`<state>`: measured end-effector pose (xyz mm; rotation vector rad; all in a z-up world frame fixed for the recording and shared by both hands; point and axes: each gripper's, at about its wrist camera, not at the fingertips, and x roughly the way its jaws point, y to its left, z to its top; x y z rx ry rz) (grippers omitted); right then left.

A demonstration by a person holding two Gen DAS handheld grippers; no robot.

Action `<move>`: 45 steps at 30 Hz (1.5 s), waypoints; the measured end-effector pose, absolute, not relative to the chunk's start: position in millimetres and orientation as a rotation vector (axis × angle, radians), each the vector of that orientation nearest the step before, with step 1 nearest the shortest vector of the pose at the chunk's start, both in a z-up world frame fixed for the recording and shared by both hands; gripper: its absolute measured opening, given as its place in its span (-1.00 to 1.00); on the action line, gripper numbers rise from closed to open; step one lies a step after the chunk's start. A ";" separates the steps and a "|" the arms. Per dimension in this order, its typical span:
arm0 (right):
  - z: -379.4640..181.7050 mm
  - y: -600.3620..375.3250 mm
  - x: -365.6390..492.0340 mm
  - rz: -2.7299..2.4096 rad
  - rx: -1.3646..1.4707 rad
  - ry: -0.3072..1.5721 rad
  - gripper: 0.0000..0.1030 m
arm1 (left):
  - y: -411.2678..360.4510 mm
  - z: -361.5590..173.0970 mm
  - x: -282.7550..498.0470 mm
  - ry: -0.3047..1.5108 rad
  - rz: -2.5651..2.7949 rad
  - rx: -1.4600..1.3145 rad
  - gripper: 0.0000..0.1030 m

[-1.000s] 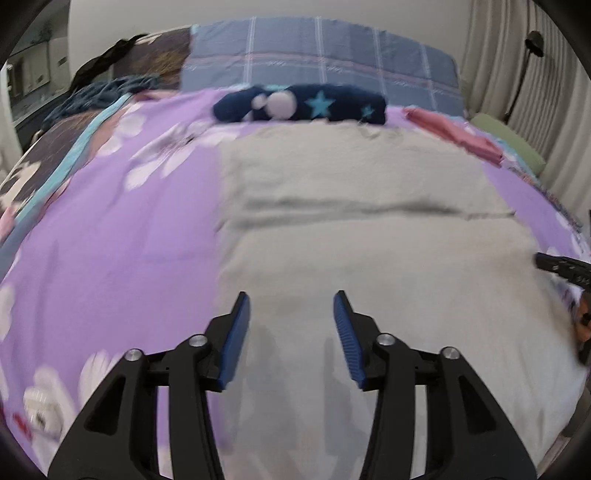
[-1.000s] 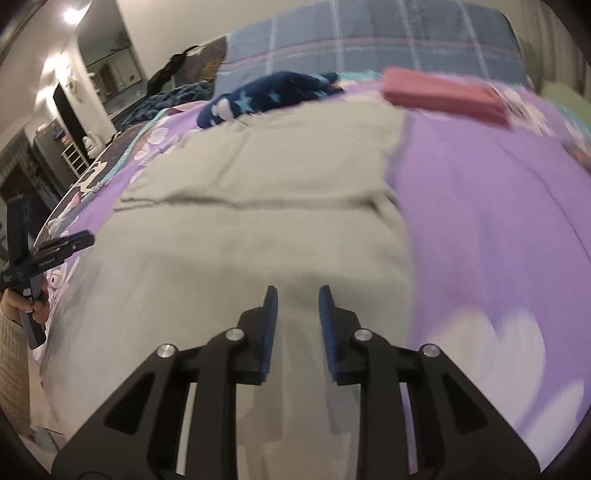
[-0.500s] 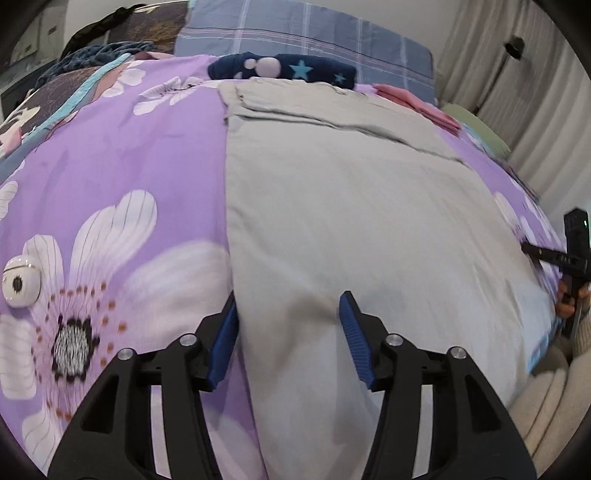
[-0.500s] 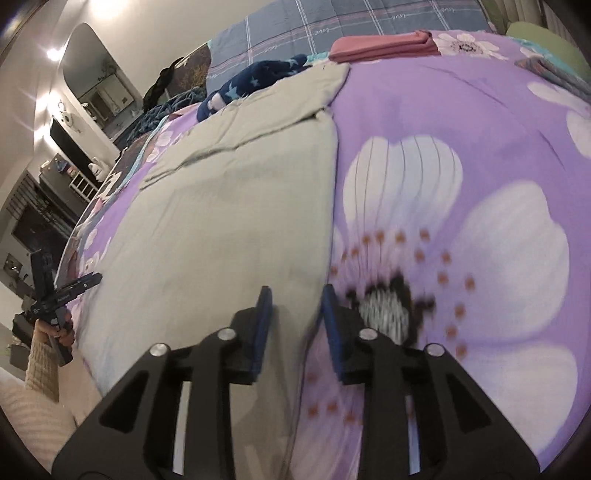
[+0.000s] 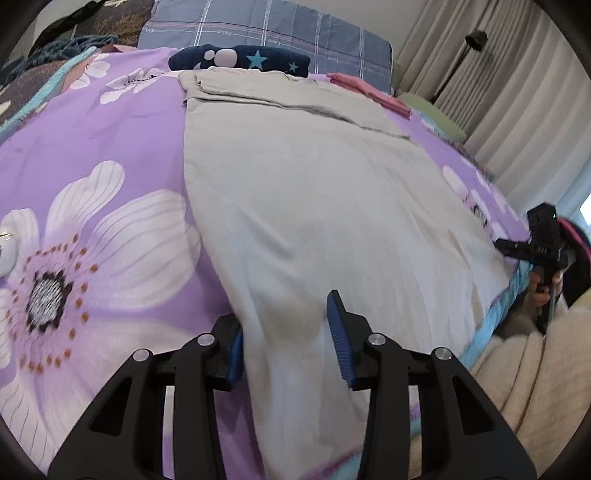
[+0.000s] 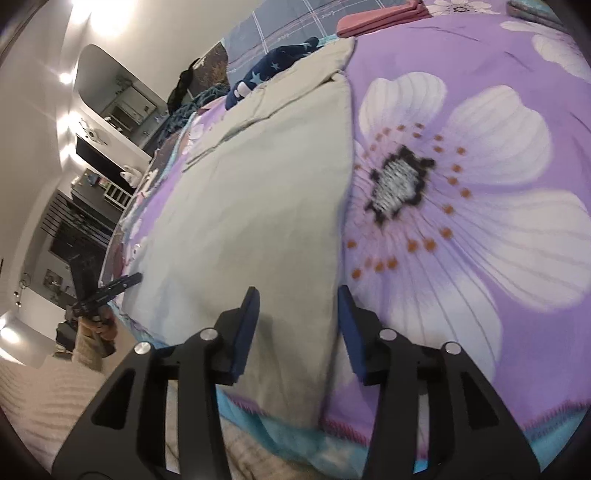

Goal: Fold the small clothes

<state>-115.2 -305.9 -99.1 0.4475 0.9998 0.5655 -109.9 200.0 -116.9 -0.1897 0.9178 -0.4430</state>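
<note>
Garment: a grey garment lies spread flat on the bed, filling the middle of the left wrist view; its far end, toward the top of the frame, is folded over on itself.
Bed cover: a purple floral bedspread shows on both sides of the garment, with a large white flower at the lower left of the left wrist view.
Left gripper: the left gripper, at the bottom centre of its own view, straddles the garment's near left corner; its jaws are closing, with a raised hump of cloth between them and its left pad against the cloth's edge. Whether the pads already press the cloth cannot be told.
Right gripper: the right gripper, at the bottom centre of its own view, sits over the garment's near right corner; its jaws are opening, cloth lies between them, and the pads stand clear of it.
Other clothes: a navy star-print garment lies just beyond the grey one, and a pink folded garment rests at the upper right.
Pillow: a blue plaid pillow is along the top edge.
</note>
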 end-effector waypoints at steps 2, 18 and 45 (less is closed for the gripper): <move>-97.9 -300.4 -107.6 0.577 0.445 1.003 -0.13 | 198.4 -116.7 -101.8 0.913 -0.452 -0.203 -0.22; -96.9 -291.3 -94.2 0.645 0.577 0.994 -0.93 | 195.7 -105.0 -106.6 0.837 -0.445 -0.278 -1.00; 13.3 -334.7 -85.4 0.512 0.571 0.654 -0.94 | 179.8 -3.6 -127.8 0.568 -0.440 -0.335 -0.99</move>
